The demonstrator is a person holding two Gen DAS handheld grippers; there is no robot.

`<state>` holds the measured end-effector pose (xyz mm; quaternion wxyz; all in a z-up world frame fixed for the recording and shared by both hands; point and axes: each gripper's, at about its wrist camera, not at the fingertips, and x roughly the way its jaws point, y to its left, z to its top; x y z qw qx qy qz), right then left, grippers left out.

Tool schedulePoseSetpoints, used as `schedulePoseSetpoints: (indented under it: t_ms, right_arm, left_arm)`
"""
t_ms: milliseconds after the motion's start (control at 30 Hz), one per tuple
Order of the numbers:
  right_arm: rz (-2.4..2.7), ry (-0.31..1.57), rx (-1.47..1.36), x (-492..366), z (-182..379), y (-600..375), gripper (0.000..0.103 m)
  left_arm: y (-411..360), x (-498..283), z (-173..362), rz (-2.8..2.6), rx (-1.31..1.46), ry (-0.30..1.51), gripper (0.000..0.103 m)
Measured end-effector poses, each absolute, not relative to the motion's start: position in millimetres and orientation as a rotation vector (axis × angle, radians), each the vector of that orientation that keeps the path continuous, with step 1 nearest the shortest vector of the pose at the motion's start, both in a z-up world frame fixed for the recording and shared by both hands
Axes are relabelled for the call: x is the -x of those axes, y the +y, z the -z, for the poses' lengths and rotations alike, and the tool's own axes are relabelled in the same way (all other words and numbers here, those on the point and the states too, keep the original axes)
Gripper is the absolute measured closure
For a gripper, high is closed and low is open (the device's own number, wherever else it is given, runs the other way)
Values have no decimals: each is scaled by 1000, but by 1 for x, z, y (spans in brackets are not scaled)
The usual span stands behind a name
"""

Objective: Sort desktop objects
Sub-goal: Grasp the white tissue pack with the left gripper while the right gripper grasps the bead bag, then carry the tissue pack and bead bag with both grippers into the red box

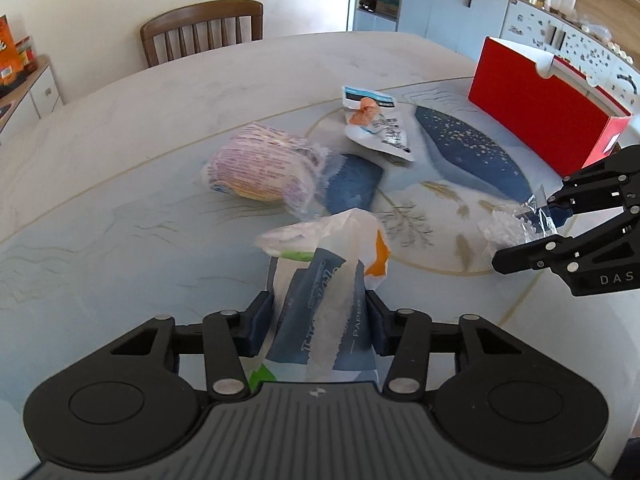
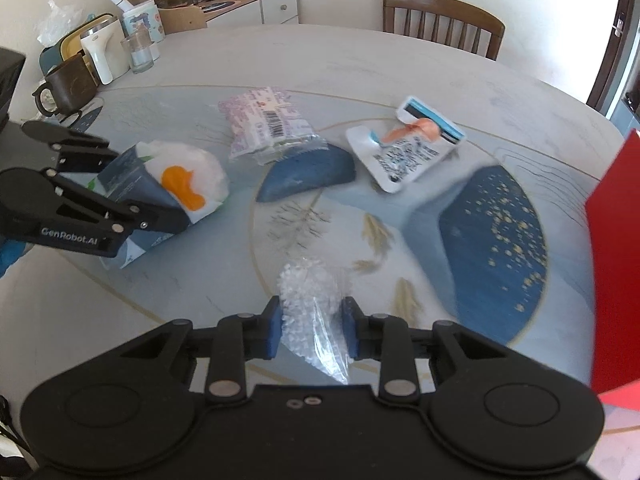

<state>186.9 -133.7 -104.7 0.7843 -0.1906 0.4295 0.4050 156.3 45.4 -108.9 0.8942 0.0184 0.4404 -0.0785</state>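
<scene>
Currently both loads are off the counter [image 1: 120, 128]: paper tissue pack [image 1: 324, 304] pinched in left gripper [image 1: 320, 320], clear crinkled bag [image 2: 312, 320] clamped in right gripper [image 2: 310, 326], presumably bound for the red box [image 1: 540, 120] at far right, two packets remaining mid-counter.

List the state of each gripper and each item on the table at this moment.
Left gripper: shut on the paper bag.
Right gripper: shut on the clear plastic bag of white bits.
Pink-printed packet: lying on the table, untouched.
White pouch: lying flat, crumpled, apart from both grippers.
Red box: standing on the table, top open.
</scene>
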Motion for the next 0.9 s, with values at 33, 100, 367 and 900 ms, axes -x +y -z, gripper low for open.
schedulePoseSetpoints:
  t_ms: [33,100,367,900]
  right_arm:
    - [-873,928,410,-188,104,-137,73]
    - [-873,929,405,-190,100,-145,73]
    - [-873,938,372,-198,87,-174,73]
    - [-901,907,283,-215,48,-228,73]
  left_arm:
    - [42,-155,108,160,-29,916,58]
    - [33,-153,106,154,-13,918,59]
    - [-1,-144,102,124,56,929,62]
    - [-64,-143,62,101,133,882,62]
